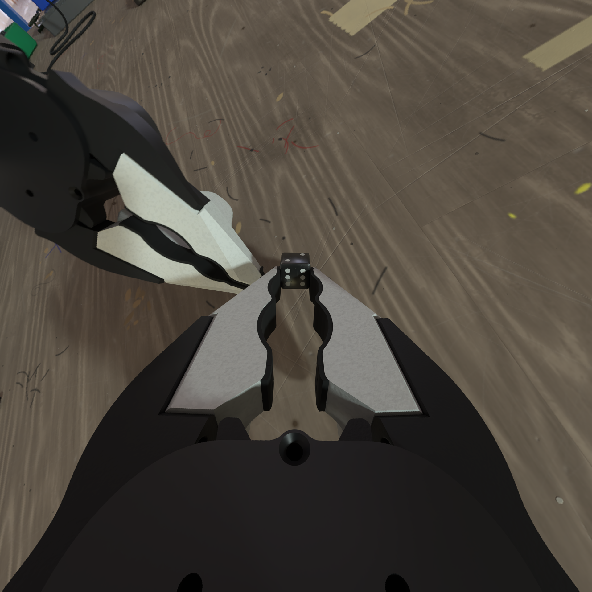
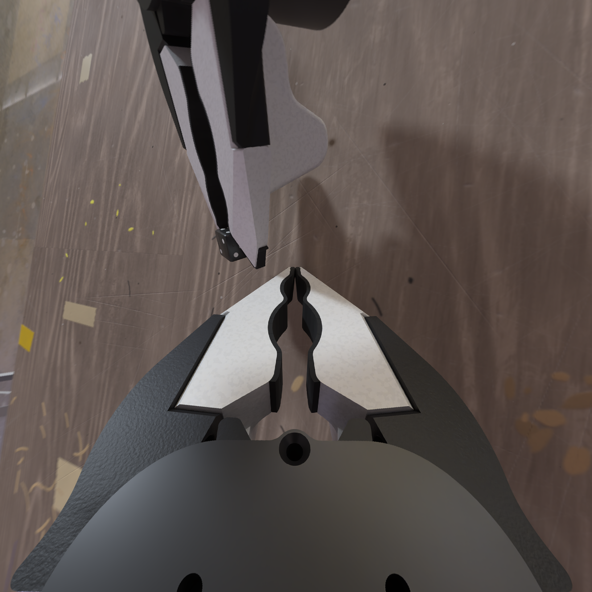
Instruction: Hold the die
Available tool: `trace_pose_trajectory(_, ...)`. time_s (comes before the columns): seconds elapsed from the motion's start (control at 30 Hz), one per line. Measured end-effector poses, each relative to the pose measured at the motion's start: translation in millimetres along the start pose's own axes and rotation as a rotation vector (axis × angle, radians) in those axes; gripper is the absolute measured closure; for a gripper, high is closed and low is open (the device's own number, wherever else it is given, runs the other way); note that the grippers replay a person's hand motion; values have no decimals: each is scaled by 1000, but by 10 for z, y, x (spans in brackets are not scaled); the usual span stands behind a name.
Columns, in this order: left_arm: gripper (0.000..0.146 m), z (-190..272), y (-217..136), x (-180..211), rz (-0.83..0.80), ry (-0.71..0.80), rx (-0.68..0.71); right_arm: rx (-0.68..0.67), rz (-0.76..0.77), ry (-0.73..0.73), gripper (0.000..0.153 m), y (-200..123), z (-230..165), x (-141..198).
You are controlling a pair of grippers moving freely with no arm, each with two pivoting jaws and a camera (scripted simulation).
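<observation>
Now | left gripper (image 1: 294, 278) clamped on black die (image 1: 295, 271) | right gripper (image 2: 294, 272) fingers together, empty, just beside

The left gripper (image 1: 294, 278) is pinching the black die (image 1: 295, 270) at its fingertips, so the tip gap is filled; behind the die the channel between the fingers is lying open. The right gripper (image 1: 246, 283) is reaching in from the upper left of the left wrist view, its closed tips sitting just beside the left gripper's left fingertip and blocking any approach from that side. In the right wrist view the die (image 2: 229, 245) is showing at center, with little clearance between the two sets of tips. The scuffed wooden floor (image 1: 448, 192) is stretching free across the right and upper right.
</observation>
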State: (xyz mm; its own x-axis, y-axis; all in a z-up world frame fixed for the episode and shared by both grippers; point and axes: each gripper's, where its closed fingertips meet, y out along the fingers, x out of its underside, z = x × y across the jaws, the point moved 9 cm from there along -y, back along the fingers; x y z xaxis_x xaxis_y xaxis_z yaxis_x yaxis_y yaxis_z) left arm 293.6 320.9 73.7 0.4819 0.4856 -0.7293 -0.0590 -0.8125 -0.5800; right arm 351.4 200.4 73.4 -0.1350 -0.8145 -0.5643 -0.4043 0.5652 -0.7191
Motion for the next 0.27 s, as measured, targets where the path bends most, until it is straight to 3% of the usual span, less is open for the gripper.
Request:
trace_pose_trajectory(0.13,130,10,-7,-6,-9,-4,-11,-45,-98,39,153,-55,-15,-66)
trace_pose_trajectory(0.27,130,28,-2,-13,-15,14,-21,37,-142,30,153,-45,-79,-61)
